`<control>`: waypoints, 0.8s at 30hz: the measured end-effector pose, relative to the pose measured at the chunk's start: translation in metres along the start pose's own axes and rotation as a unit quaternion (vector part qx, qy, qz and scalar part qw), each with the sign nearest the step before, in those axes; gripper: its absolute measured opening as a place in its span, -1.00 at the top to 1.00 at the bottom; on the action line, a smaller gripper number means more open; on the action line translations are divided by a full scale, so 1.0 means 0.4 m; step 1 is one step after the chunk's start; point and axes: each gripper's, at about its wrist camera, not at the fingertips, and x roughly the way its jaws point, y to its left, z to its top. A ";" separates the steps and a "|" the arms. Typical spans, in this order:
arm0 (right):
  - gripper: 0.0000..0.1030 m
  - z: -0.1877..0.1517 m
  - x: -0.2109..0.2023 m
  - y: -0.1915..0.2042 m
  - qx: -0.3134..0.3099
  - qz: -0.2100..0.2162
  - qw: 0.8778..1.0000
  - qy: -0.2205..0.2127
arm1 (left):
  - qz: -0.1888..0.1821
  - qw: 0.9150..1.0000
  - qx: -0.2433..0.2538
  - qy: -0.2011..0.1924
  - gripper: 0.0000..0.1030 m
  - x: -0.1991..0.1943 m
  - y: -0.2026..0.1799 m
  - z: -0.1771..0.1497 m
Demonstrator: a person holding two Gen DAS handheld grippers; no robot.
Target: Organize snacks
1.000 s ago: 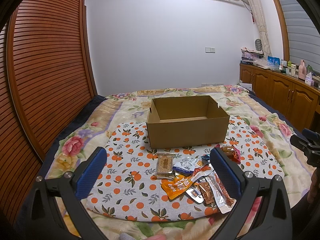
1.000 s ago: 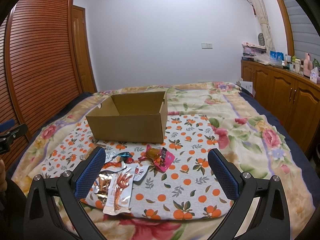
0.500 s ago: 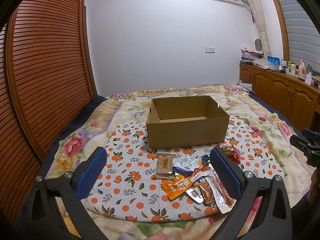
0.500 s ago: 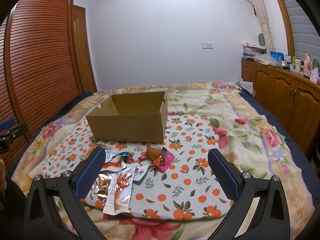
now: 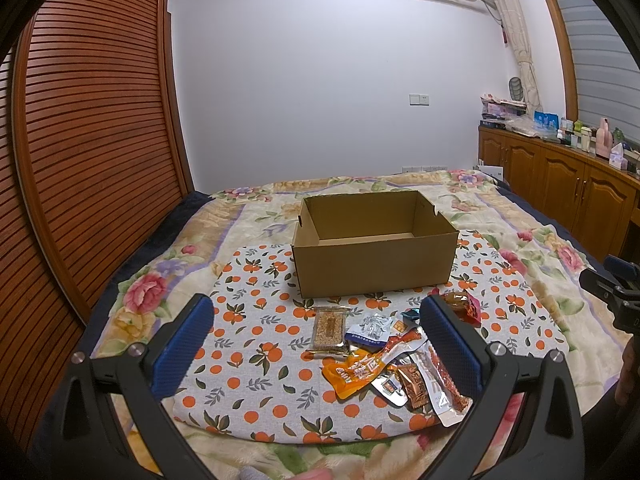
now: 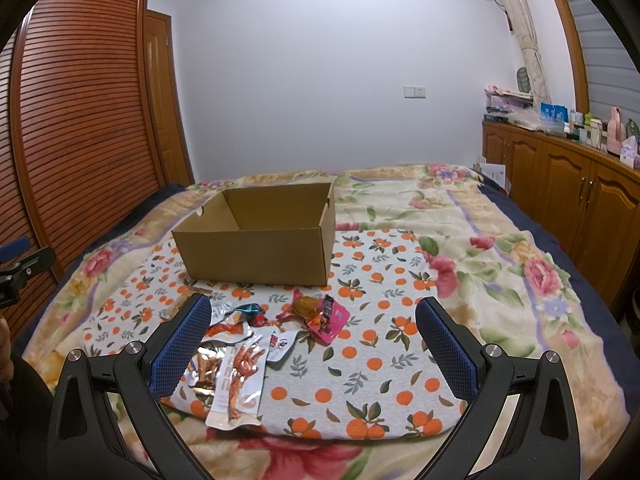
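Bed, floral cream blanket (image 5: 256, 216), orange-print cloth (image 6: 380, 344). Open brown cardboard box (image 5: 374, 258), seemingly empty. Loose foil snack packets (image 5: 396, 356) before it. Left claw (image 5: 316, 340), right claw (image 6: 314, 340): both spread, empty.

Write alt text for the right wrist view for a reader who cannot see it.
An open right gripper hovers over a bed, its blue-padded fingers framing a pile of snack packets on an orange-print cloth. Behind the snacks stands an open cardboard box, no snacks visible inside. Wooden cabinets line the right wall.
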 end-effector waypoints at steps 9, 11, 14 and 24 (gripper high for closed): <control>-1.00 -0.002 0.006 0.002 -0.002 0.000 1.000 0.001 | -0.002 1.000 0.001 0.003 -1.00 -0.003 -0.003 -0.004; -1.00 -0.001 0.011 0.004 -0.005 0.001 1.000 0.005 | -0.004 1.000 0.003 0.005 -1.00 0.005 -0.006 -0.005; -1.00 -0.006 0.022 0.012 -0.013 0.003 1.000 0.015 | -0.008 1.000 0.003 0.013 -1.00 0.021 -0.011 -0.007; -1.00 -0.014 0.108 0.058 -0.013 0.024 0.997 0.079 | -0.063 0.996 0.024 0.059 -1.00 0.094 -0.005 0.016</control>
